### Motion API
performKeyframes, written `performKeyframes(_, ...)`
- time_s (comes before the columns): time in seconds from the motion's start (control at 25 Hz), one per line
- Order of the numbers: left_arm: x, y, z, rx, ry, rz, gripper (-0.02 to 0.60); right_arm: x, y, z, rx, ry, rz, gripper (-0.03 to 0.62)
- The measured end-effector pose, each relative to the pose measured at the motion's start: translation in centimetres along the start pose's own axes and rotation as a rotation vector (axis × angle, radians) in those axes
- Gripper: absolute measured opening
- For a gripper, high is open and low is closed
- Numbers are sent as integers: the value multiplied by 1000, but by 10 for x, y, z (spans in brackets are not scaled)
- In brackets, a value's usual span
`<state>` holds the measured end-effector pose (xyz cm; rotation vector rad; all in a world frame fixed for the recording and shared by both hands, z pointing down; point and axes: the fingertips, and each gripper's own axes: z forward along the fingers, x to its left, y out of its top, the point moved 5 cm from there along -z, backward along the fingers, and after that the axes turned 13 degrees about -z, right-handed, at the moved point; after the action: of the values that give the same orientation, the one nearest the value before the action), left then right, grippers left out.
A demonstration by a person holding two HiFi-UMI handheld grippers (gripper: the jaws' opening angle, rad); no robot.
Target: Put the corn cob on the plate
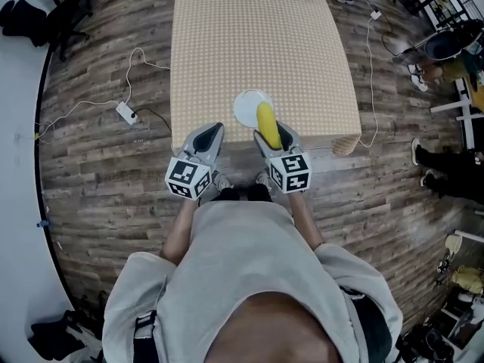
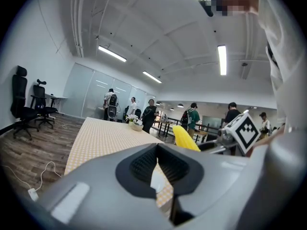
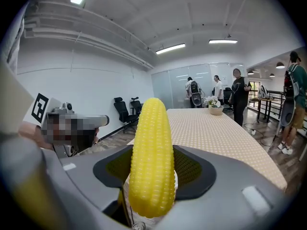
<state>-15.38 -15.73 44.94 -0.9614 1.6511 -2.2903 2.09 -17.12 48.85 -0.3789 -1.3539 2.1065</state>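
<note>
There was one corn cob (image 1: 266, 125), one white plate (image 1: 243, 104) and one table (image 1: 249, 44) with a dotted cloth. I counted two grippers, one left gripper (image 1: 209, 133) and one right gripper (image 1: 274, 134), each with one marker cube. There was also one bowl with flowers (image 3: 216, 110), two black office chairs (image 2: 21, 107) (image 2: 42, 104) and one power strip (image 1: 125, 113). The people (image 3: 238, 92) in the background were too small to count surely.
</note>
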Motion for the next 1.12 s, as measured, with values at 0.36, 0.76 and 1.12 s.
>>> performKeyframes(0.36, -13, -6, 17, -3, 64, -12, 8, -23, -9, -1, 7, 53, -7, 256)
performKeyframes(0.76, -2, -46, 20, 98, 83, -73, 8, -8, -49, 12, 89, 106, 47, 256)
performKeyframes(1.12, 1, -100, 19, 205, 92, -139, 8, 5, -99, 17, 182, 145, 104, 256)
